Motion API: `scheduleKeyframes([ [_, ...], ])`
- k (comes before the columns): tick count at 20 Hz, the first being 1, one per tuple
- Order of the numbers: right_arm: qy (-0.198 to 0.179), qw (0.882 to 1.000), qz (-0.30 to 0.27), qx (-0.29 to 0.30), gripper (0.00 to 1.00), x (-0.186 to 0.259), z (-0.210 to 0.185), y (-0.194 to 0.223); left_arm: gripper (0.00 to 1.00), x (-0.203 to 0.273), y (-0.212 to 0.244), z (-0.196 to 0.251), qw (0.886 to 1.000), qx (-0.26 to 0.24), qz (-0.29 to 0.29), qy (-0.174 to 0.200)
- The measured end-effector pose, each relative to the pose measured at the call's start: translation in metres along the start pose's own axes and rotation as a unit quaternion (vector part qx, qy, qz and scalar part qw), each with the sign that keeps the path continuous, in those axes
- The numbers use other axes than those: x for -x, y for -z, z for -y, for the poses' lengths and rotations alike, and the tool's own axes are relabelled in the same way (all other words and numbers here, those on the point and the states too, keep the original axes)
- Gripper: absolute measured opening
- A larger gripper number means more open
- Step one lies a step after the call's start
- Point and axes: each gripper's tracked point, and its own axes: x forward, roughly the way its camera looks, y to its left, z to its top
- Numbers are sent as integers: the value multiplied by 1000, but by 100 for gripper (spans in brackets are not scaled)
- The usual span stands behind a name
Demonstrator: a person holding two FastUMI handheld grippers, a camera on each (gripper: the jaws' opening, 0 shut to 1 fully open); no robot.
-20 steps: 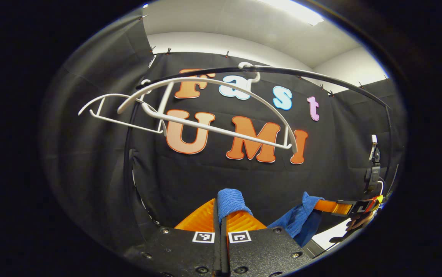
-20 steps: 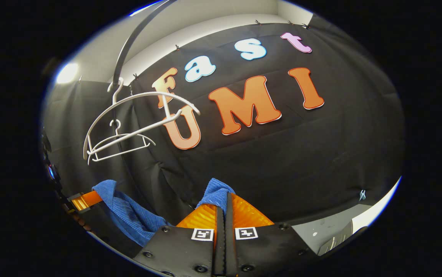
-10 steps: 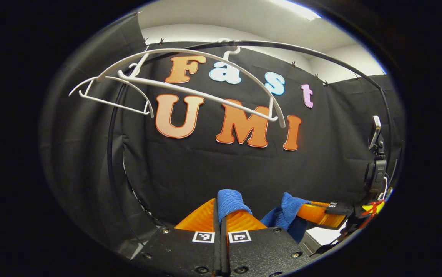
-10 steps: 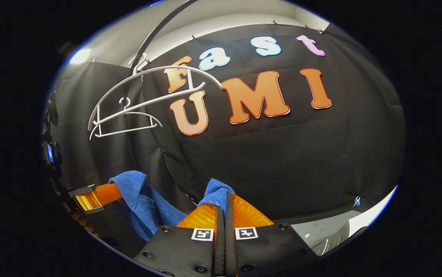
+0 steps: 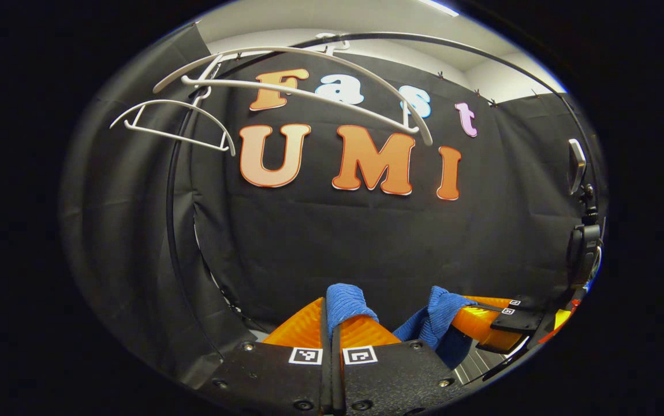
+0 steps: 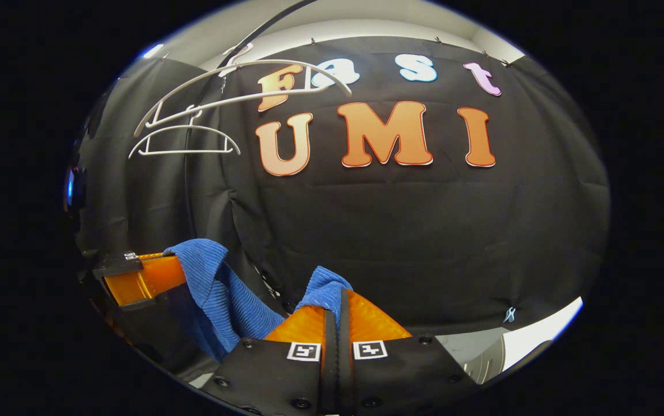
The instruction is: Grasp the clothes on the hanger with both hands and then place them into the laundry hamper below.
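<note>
Both grippers hold a blue ribbed garment (image 5: 346, 300) low in the booth, well below the white hangers. In the left gripper view, the left gripper (image 5: 332, 323) has its fingers pressed together on a fold of the cloth, which bulges up between the tips; the right gripper (image 5: 485, 320) shows farther off at lower right, with another bunch of the garment at its fingers. The right gripper view gives the reverse angle: its own fingers pinch a blue fold, while the left gripper appears at lower left with cloth draped over its fingers and sagging across between the two. Two bare white hangers (image 5: 286, 86) hang from a dark curved rail (image 5: 453, 49) overhead. At lower right, this view alone takes in a pale strip of floor (image 6: 540, 335)
</note>
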Motion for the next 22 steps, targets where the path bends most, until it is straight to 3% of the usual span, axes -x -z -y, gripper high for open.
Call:
scheduleKeyframes([
  [7, 5, 999, -43, -3, 7, -6, 7, 57, 0, -8, 67, -5, 998, 1, -55, -9],
  [13, 11, 994, -99, -39, 7, -23, 24, 127, 0, -14, 128, -19, 994, 13, -112, -16],
  [22, 37, 980, -179, -76, 7, -36, 38, 221, 0, -11, 244, -33, 973, 38, -225, -34],
])
